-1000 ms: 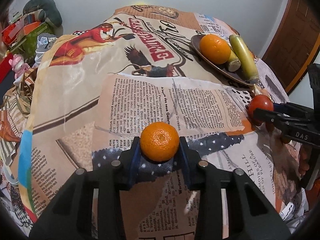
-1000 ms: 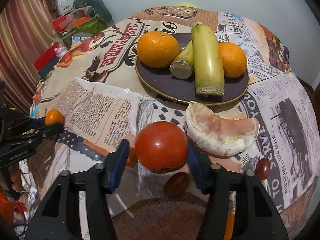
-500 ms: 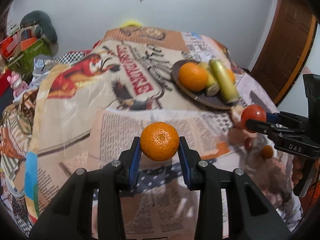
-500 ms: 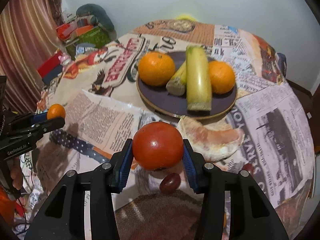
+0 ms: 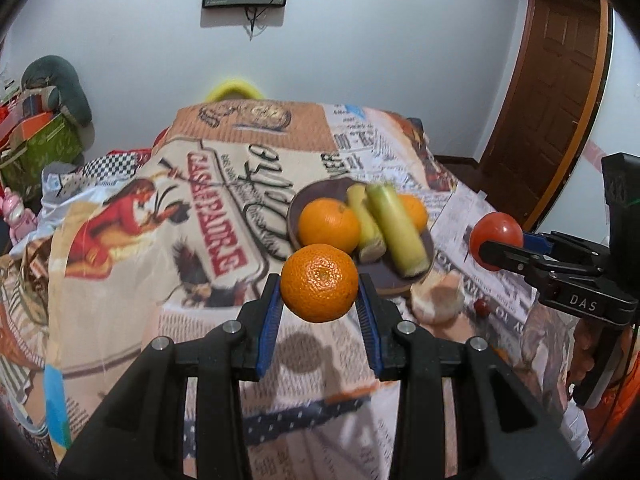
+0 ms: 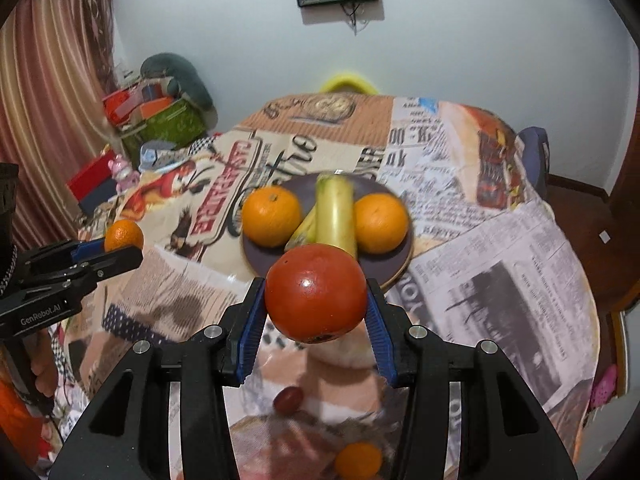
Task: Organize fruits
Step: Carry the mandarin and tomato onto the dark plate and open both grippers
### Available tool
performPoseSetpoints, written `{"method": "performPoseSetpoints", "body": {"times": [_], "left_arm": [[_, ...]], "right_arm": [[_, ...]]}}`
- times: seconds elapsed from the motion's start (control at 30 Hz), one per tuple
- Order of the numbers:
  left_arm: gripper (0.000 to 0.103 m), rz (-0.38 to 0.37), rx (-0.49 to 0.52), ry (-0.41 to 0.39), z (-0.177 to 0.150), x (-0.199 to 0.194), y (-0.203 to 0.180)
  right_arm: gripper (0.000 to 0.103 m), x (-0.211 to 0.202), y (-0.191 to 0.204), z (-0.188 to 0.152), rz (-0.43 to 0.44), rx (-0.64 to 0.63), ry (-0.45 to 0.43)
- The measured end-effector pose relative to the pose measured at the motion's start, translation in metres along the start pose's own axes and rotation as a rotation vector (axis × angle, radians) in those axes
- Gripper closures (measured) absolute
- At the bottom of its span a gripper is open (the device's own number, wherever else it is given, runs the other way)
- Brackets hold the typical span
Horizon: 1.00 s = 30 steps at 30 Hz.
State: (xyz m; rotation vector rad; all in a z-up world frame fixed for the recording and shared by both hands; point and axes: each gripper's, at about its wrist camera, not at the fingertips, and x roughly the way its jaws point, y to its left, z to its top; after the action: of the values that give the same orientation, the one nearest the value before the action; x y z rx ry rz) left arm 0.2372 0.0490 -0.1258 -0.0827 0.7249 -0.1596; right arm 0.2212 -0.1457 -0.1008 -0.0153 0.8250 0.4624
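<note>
Left gripper [image 5: 319,304] clamps a small dimpled orange mandarin [image 5: 319,282], right gripper [image 6: 316,310] a glossy red tomato [image 6: 316,293] — lower both gently onto bare spots of the dark round plate [image 6: 384,270] at twelve o'clock.

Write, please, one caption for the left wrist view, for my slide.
Left tongs holding a mandarin above the table, plate of fruit behind.

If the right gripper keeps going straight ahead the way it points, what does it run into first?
Probably the dark plate, starting with the banana pieces on it. They sit just beyond the tomato held in the right gripper. The gripper looks raised above the table, so depth is uncertain.
</note>
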Motion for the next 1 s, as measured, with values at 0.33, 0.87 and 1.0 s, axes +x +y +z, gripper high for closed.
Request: {"method": "performPoseSetpoints", "body": {"times": [0.33, 0.87, 1.0], "left_arm": [[0.066, -0.001, 0.041, -0.054, 0.041, 0.02, -0.014], [0.066, -0.008, 0.024, -0.058, 0.082, 0.081, -0.016], [0.066, -0.011, 0.004, -0.034, 0.086, 0.104, -0.013]], "right_arm": [[0.059, 0.001, -0.019, 0.031, -0.014, 0.019, -0.078], [0.059, 0.045, -0.039, 0.067, -0.027, 0.009, -0.09], [0.059, 0.064, -0.044, 0.073, -0.033, 0.009, -0.066]]}}
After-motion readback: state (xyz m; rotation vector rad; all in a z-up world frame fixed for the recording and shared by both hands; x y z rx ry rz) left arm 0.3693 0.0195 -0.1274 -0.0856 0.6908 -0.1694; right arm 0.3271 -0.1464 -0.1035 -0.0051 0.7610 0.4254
